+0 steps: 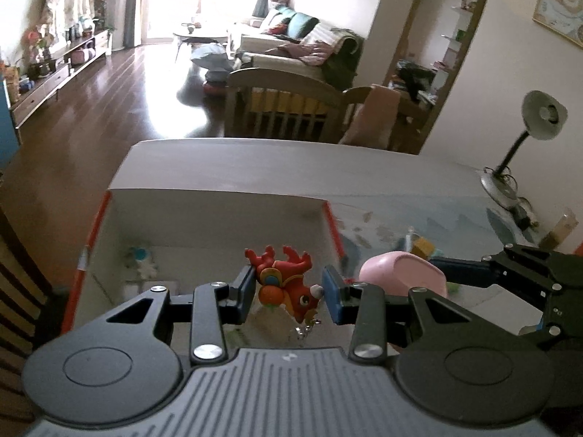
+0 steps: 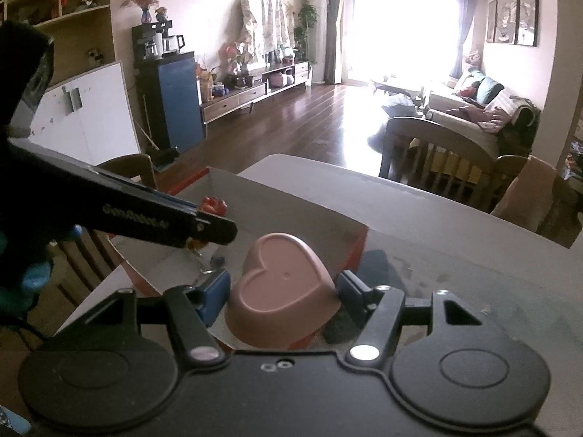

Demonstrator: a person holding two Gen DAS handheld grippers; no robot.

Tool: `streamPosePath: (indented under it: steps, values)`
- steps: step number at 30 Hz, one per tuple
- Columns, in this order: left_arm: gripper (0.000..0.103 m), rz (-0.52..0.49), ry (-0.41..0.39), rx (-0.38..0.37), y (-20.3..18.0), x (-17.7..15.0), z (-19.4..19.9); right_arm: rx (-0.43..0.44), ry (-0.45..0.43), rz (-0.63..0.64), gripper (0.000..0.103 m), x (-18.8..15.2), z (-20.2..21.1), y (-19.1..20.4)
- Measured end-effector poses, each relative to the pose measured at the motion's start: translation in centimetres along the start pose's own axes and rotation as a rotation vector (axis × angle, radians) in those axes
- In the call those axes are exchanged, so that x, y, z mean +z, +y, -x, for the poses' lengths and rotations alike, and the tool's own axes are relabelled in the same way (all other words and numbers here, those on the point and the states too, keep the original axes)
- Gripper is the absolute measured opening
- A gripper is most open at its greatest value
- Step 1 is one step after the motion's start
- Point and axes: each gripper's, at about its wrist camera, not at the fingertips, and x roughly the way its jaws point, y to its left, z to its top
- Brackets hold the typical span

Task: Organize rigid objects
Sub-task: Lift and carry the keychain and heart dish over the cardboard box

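A red toy figure with a keychain (image 1: 286, 282) sits between the blue pads of my left gripper (image 1: 288, 293), upside down, above the open white box with red edges (image 1: 218, 218). The pads stand slightly apart from the toy, which seems to be leaving them. My right gripper (image 2: 284, 291) is shut on a pink heart-shaped dish (image 2: 284, 287), held upside down over the box's right wall (image 2: 359, 251). The dish (image 1: 404, 273) and right gripper (image 1: 528, 273) also show in the left wrist view. A small white and blue item (image 1: 142, 260) lies inside the box.
The box stands on a grey table (image 1: 291, 164). Small objects (image 1: 422, 247) lie on a patterned mat right of the box. A desk lamp (image 1: 524, 138) stands at the table's far right. Wooden chairs (image 2: 437, 160) stand behind the table.
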Motion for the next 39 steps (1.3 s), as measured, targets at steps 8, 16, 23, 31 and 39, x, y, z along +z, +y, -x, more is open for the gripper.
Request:
streamPosePath:
  steps: [8, 16, 23, 31, 39]
  values:
    - [0.039, 0.026, 0.039, 0.067, 4.4, 0.0, -1.5, 0.008, 0.050, 0.013, 0.065, 0.8, -4.2, 1.4]
    - [0.039, 0.002, 0.107, 0.142, 7.6, -0.7, -4.1, -0.002, 0.110, 0.024, 0.065, 0.7, -8.3, 2.2]
    - [0.039, -0.043, 0.178, 0.204, 9.1, -1.6, -7.2, -0.026, 0.171, 0.046, 0.065, -0.1, -11.4, 2.8]
    - [0.039, -0.090, 0.259, 0.223, 9.5, -2.4, -10.1, -0.026, 0.235, 0.081, 0.065, -0.8, -13.8, 3.4]
    - [0.039, -0.098, 0.327, 0.215, 9.8, -2.7, -11.9, -0.022, 0.272, 0.096, 0.065, -0.9, -14.6, 3.6]
